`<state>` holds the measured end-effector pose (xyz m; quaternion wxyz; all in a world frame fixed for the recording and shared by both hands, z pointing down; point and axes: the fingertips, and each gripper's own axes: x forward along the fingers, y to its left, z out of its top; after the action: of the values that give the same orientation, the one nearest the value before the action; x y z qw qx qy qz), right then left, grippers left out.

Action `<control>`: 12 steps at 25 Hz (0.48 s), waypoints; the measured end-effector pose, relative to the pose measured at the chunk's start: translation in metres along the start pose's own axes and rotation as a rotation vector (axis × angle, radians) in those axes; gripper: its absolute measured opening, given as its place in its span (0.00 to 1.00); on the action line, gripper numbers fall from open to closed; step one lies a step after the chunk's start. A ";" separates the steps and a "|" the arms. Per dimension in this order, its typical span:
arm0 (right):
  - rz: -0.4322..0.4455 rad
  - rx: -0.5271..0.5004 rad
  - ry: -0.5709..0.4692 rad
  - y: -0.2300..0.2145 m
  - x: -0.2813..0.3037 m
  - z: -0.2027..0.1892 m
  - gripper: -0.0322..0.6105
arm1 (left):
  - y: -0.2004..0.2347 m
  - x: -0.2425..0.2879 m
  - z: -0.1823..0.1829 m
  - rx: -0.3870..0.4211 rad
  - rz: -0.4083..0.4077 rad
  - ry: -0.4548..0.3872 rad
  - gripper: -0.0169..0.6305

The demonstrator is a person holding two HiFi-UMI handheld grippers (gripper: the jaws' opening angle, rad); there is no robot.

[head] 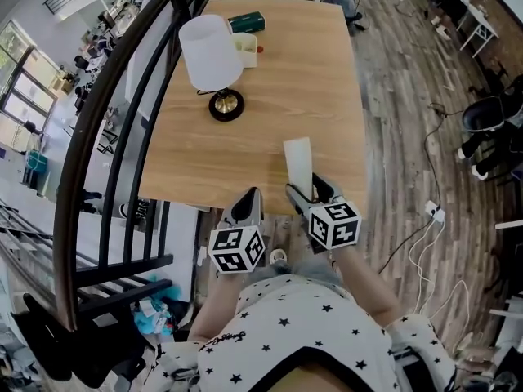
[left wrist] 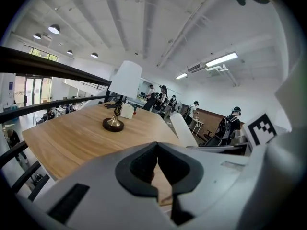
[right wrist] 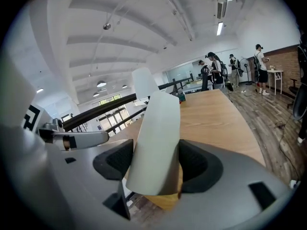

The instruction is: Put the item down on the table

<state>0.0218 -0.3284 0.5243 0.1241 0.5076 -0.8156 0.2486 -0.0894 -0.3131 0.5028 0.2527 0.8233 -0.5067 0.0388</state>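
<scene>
Right gripper (head: 309, 191): the fingers are clamped on the white item (head: 298, 161), one pad on each flat side. In the right gripper view the item (right wrist: 158, 131) stands between the pads (right wrist: 199, 164), leaning slightly left. It rises well past the fingertips, and its lower end drops below them.

Position of the item: in the head view it projects forward from the right fingers across the near edge of the table (head: 245, 158), with its far end over the wood. Whether it touches the tabletop cannot be determined.

Left gripper (head: 248, 202): the fingers are closed tip to tip with nothing between them, as the left gripper view (left wrist: 157, 156) confirms. It sits just to the left of the right fingers, level with the table's near edge.

Open room: ahead of both sets of fingers lies a broad stretch of bare wood. The lamp (head: 214, 60), with a white shade and brass base, stands well ahead and to the left. Beyond it, near the far edge, are a green box (head: 246, 21) and a small white container (head: 245, 47).

Edges: the table's right edge runs close beside the right fingers, with the wooden floor (head: 409, 96) past it. A black railing (head: 110, 121) borders the table's left side, well clear of the left fingers.
</scene>
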 end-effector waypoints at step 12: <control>-0.030 -0.025 0.167 -0.038 0.058 -0.040 0.51 | 0.023 0.022 -0.008 -0.064 0.051 0.018 0.05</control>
<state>0.0274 -0.3653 0.5956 0.2019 0.4958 -0.7976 0.2781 -0.0967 -0.3353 0.5253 0.2823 0.8014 -0.5260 0.0364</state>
